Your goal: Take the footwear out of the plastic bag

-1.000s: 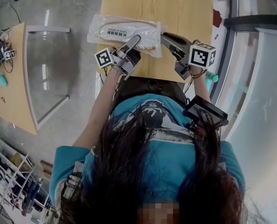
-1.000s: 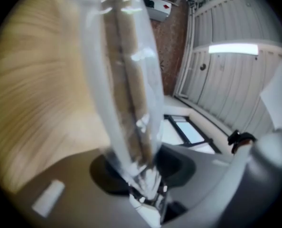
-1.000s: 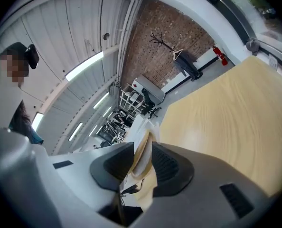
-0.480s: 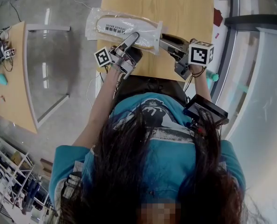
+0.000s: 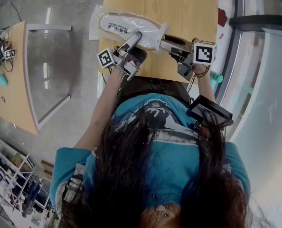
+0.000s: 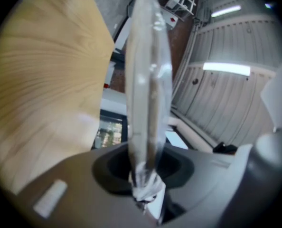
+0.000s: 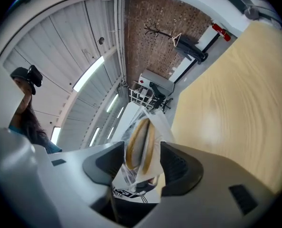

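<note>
Left claw (image 5: 134,37) is clamped on the bag's (image 5: 97,20) edge over the worktop (image 5: 179,8). Right claw (image 5: 163,42) has just been opening, jaws apart, with the bagged footwear (image 5: 131,26) loose between them.

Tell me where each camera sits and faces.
Head view: on the head, looking steeply down at the table; hair and both arms show.
Left gripper view: on the left gripper, facing the bag its just-tightened jaws pinch.
Right gripper view: on the right gripper; just-opened jaws stand apart around the bag's end.
All share bag and table.
</note>
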The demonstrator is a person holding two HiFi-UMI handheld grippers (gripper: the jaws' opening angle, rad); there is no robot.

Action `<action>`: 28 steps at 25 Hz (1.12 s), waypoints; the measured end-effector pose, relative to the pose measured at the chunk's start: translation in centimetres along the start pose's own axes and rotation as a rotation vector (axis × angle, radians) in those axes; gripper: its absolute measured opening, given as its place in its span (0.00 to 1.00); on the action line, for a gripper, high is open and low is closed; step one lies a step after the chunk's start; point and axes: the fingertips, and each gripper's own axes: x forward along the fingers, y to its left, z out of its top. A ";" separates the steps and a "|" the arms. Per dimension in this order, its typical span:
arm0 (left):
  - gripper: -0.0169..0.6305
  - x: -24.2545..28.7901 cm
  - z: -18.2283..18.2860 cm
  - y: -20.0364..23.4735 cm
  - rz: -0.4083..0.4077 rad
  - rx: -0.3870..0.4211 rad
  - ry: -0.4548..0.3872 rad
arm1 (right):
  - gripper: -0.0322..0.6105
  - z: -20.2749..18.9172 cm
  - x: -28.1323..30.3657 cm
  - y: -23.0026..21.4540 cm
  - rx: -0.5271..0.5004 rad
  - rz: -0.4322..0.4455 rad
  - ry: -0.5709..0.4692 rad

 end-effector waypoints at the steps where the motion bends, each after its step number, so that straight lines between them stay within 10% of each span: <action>1: 0.18 0.1 -0.1 0.2 0.018 0.008 0.005 | 0.41 0.0 0.3 0.6 -0.003 0.026 0.003; 8: 0.18 0.6 -0.3 0.3 0.027 -0.003 -0.005 | 0.40 -0.1 0.5 0.0 0.042 0.025 0.000; 12: 0.19 0.3 -0.6 1.0 0.080 0.065 0.025 | 0.23 -0.6 0.5 -0.6 0.105 0.006 0.004; 28: 0.25 -0.1 1.1 3.7 0.217 0.173 -0.019 | 0.20 -1.2 -1.5 -3.1 0.186 -0.071 -0.019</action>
